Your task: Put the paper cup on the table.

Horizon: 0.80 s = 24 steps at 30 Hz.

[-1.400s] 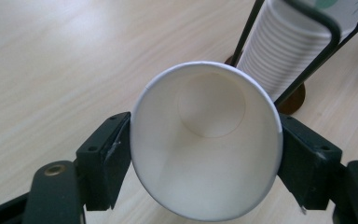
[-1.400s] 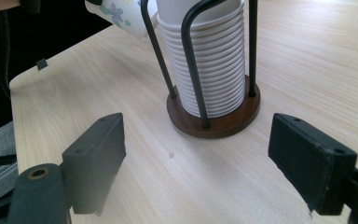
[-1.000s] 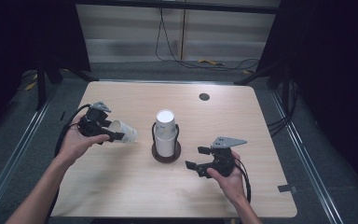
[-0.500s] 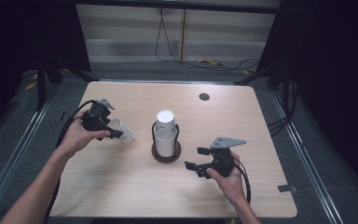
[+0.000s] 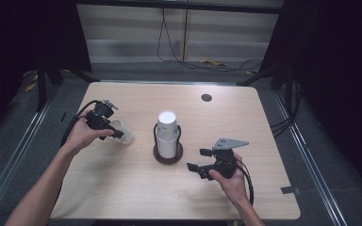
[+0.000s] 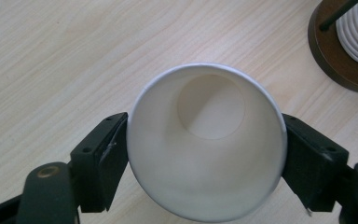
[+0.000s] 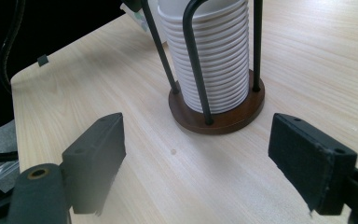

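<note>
flanking held paper cup (image 6: pixel 205 149): cup stack (image 5: pixel 167 134) in holder (image 5: pixel 168 154), seemingly near.

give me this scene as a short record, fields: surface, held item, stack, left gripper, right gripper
surface: light wooden table
held item: single white paper cup, empty, mouth toward the left gripper's camera
stack: nested white paper cups upright in a black wire holder on a round dark base, mid-table
left gripper: left gripper shut on the single cup, one jaw on each side, left of the stack
right gripper: right gripper open with nothing between the jaws, facing the stack from the right and apart from it
</note>
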Tool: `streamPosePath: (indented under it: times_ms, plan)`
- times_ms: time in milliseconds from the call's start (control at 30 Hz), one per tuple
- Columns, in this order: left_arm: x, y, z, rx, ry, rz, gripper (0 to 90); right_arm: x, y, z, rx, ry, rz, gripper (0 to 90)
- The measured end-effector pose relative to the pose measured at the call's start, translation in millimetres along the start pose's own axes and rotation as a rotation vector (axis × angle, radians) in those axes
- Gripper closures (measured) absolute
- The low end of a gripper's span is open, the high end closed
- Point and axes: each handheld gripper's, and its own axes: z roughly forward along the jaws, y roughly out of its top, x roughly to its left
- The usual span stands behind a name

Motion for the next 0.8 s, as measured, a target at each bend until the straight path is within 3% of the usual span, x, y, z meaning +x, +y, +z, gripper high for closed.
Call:
streamPosePath:
  times_ms: [533,667,800]
  plan:
    - [-11.4,6.2,7.8,-0.047,0.029,0.012,20.8,-0.9,-0.5,0.3,-0.002,0.009,0.008,19.2]
    - [-13.5,6.5,9.7,-0.057,0.019,0.022,20.2,-0.8,-0.4,-0.8,-0.004,0.007,0.009,19.2]
    - [-14.9,8.3,10.3,-0.079,-0.001,0.008,19.2,-1.9,-0.5,-1.8,-0.006,0.005,0.008,19.2]
